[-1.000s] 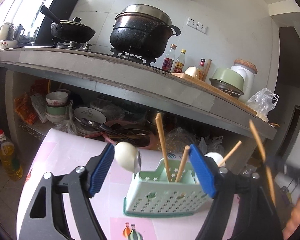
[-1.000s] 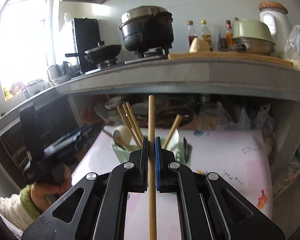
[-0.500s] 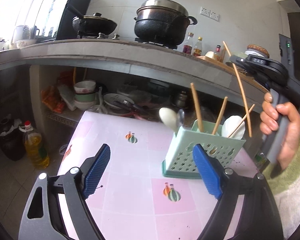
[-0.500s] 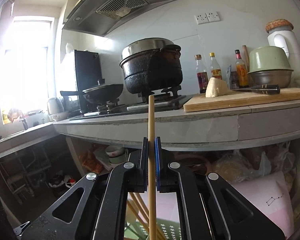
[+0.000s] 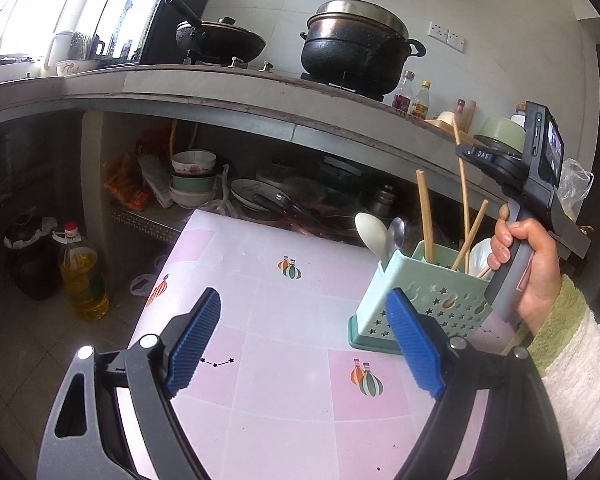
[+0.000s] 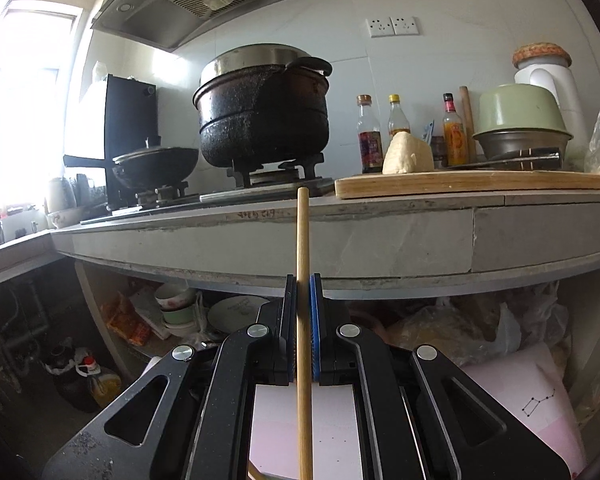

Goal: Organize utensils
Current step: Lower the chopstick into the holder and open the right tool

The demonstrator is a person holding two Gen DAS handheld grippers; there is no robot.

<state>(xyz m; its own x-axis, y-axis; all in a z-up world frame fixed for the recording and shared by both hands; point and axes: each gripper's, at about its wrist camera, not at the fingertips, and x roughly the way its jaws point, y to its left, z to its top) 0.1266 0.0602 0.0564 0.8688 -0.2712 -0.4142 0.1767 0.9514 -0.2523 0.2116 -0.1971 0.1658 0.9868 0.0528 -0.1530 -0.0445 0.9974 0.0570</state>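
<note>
Daylight enters from the window (image 6: 24, 92) at left, which is overexposed in both views. The recess under the counter (image 5: 220, 96) lies in shadow. Fisheye distortion bends straight edges; dark vignetting rims each frame. Focus is sharp.

From my left wrist view, the only lettering I can read is "DAS", white on a small black tab on the right gripper (image 5: 485, 155), at its upper front end. The labels on the sauce bottles (image 6: 369, 137) on the kitchen counter are too small and blurred for me to read, and so is the reddish scrawl on the counter edge (image 6: 256, 213).
</note>
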